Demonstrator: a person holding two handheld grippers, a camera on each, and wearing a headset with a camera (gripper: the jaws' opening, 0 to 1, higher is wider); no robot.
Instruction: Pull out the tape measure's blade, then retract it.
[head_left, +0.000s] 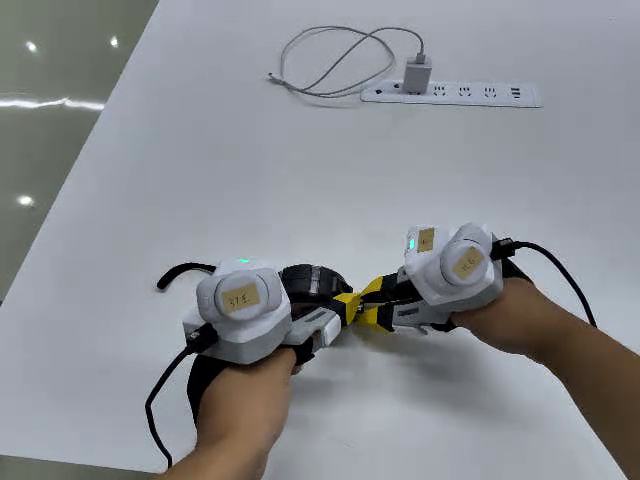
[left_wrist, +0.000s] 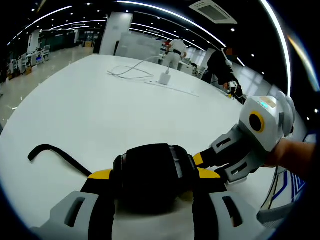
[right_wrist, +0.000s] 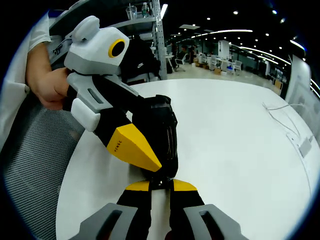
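Observation:
A black tape measure (head_left: 308, 282) lies on the white table (head_left: 250, 160), with its black wrist strap (head_left: 183, 271) trailing to the left. My left gripper (head_left: 326, 302) is shut on the case; in the left gripper view the tape measure (left_wrist: 155, 165) sits between the yellow-tipped jaws of the left gripper (left_wrist: 154, 176). My right gripper (head_left: 366, 303) meets it from the right. In the right gripper view the right gripper (right_wrist: 161, 186) is shut on the small blade tip at the case's mouth. Almost no blade shows outside the tape measure (right_wrist: 161, 127).
A white power strip (head_left: 452, 93) with a plugged charger (head_left: 417, 74) and a looped white cable (head_left: 330, 60) lies at the far side. The table's left edge (head_left: 75, 180) drops to a glossy floor. People stand at distant benches (left_wrist: 220, 65).

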